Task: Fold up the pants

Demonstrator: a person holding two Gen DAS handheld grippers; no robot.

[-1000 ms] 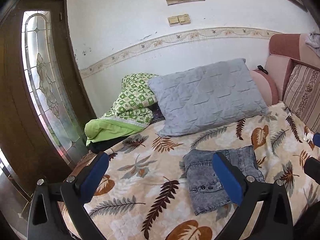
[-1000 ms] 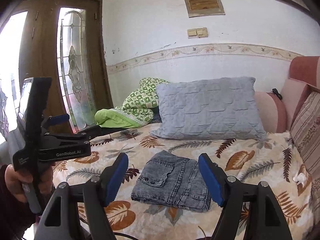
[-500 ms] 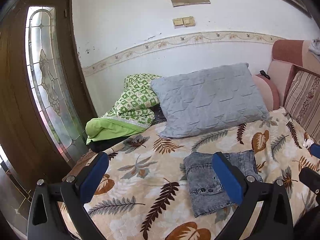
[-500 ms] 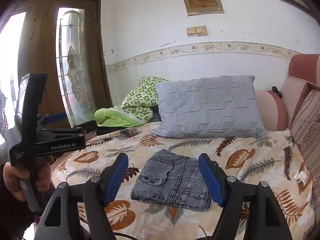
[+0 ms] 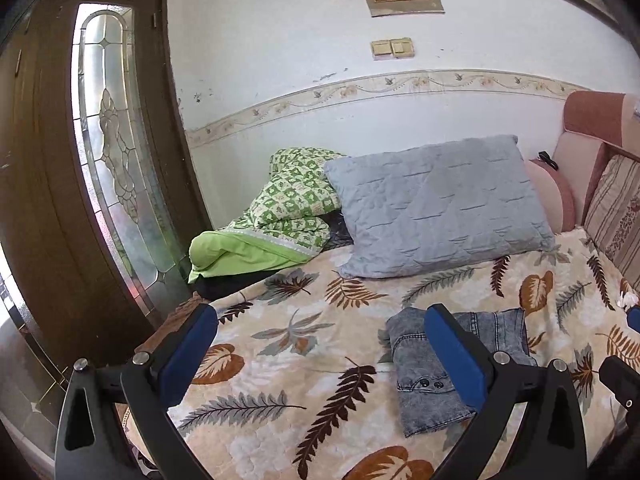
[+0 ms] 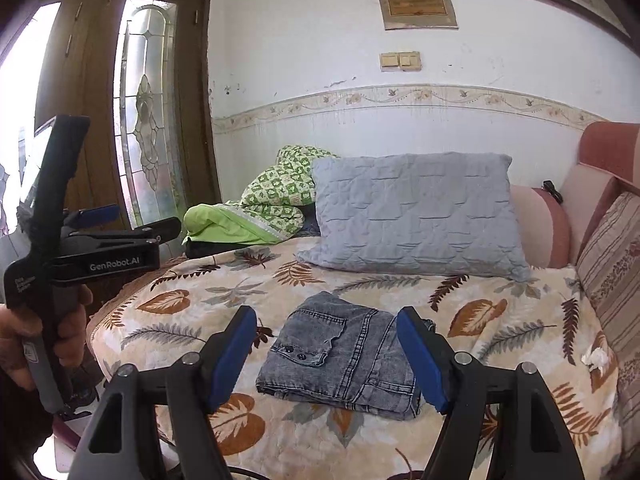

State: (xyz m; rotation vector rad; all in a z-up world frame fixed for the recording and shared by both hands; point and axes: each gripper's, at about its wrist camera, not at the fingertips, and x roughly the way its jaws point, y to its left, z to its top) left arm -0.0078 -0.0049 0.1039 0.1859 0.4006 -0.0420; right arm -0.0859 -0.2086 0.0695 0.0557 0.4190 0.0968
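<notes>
Grey washed denim, that was the pants [image 6: 344,354], lying folded into a neat rectangle on the leaf-print bedspread [image 6: 500,320], near its front edge and well clear of the grey quilted pillow [image 6: 416,216] at the wall. And the right gripper [image 6: 328,356] hung above the bed with its blue pads spread wide, nothing between them, the folded denim seen straight through the gap but untouched. Over on the other side, the left gripper [image 5: 320,356] also stood wide apart and empty, aimed at bare bedspread, with the pants [image 5: 428,384] partly behind its right finger [image 5: 452,356]. From the right wrist view, the left gripper [image 6: 96,236] showed side-on at the frame's left edge, the person's hand [image 6: 24,340] wrapped round its handle. A green checked quilt [image 6: 276,200] sat bunched beside the pillow, up against the wood door with leaded glass [image 6: 148,128].
</notes>
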